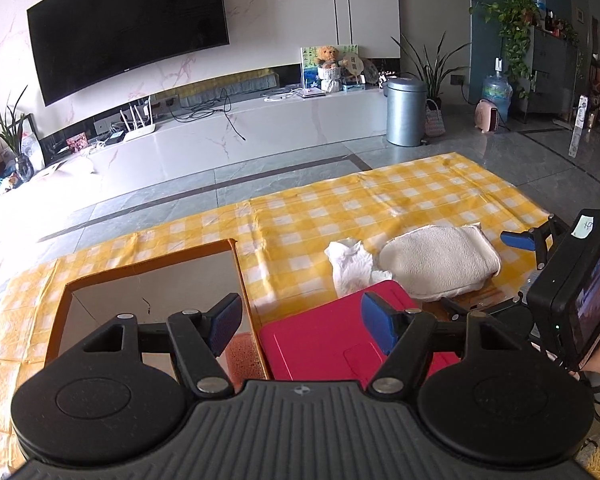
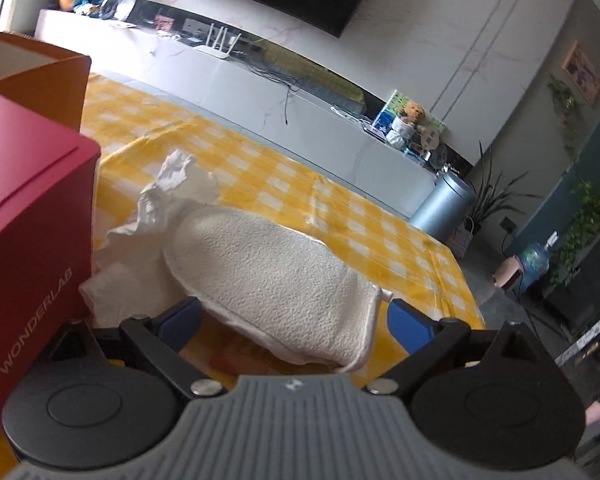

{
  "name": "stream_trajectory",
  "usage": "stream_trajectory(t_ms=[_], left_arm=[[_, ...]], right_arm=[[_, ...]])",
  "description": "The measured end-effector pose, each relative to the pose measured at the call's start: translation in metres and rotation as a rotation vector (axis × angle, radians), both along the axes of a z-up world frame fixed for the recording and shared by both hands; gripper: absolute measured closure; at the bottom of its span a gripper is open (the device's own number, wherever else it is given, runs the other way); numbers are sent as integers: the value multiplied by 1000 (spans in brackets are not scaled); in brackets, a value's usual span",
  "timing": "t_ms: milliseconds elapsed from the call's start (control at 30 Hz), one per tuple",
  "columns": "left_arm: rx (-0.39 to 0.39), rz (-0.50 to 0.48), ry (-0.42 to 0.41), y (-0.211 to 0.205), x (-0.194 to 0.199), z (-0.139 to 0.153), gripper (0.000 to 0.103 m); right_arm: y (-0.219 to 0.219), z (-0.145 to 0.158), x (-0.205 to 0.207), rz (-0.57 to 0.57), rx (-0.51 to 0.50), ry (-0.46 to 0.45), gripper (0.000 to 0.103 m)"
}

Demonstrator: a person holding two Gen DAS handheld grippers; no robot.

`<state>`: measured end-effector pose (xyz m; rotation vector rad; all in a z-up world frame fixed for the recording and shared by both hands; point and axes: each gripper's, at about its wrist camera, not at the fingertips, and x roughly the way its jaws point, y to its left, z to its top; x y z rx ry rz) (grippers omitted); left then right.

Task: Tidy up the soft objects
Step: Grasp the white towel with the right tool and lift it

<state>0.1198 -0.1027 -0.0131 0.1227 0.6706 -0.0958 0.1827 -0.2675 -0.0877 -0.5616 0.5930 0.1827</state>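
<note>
Fingers on both grippers wide, nothing clamped: right gripper (image 2: pixel 296 320) straddles the near end of the white towel pad (image 2: pixel 276 276). Pad lies on the checked cloth (image 2: pixel 340 208), right of the red box (image 2: pixel 32 216), long axis running near-right to far-left, crumpled tissue (image 2: pixel 168 208) at its far end. Left gripper (image 1: pixel 300 320) hovers over the red box and orange box (image 1: pixel 148 280).

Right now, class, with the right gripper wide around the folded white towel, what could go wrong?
1. The crumpled tissue touches the white towel, so a grab might drag it along.
2. The red box stands close beside the right gripper; a sideways swing could knock it.
</note>
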Motion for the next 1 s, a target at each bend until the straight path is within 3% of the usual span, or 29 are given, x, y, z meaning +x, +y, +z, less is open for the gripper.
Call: stream_trajectory(t_ms=[200,400,467,533,667,767,933,1000], left_arm=[[-32,28,24,14,-2,-1,23],[-9,31,19,12,-5,4,23],[-7,28,18,11,-7,5,23],[-11,29,22,8,-8,6,23],[-17,30,40,3,-11,9,23],[-9,27,40,0,-16,12,23],[0,39,41,-2,-21,18,23],[-9,42,42,-2,-23,21,23]], right_arm=[[1,-17,21,-8,-82,1,9],[2,-22,26,20,-100,-2,31],[3,-20,25,22,-92,-3,46],[0,-18,26,16,-61,3,53],[-5,-8,27,-14,-15,1,85],[-16,9,25,-37,84,9,98],[-41,46,9,-124,279,0,99],[-61,61,1,-186,419,37,99]])
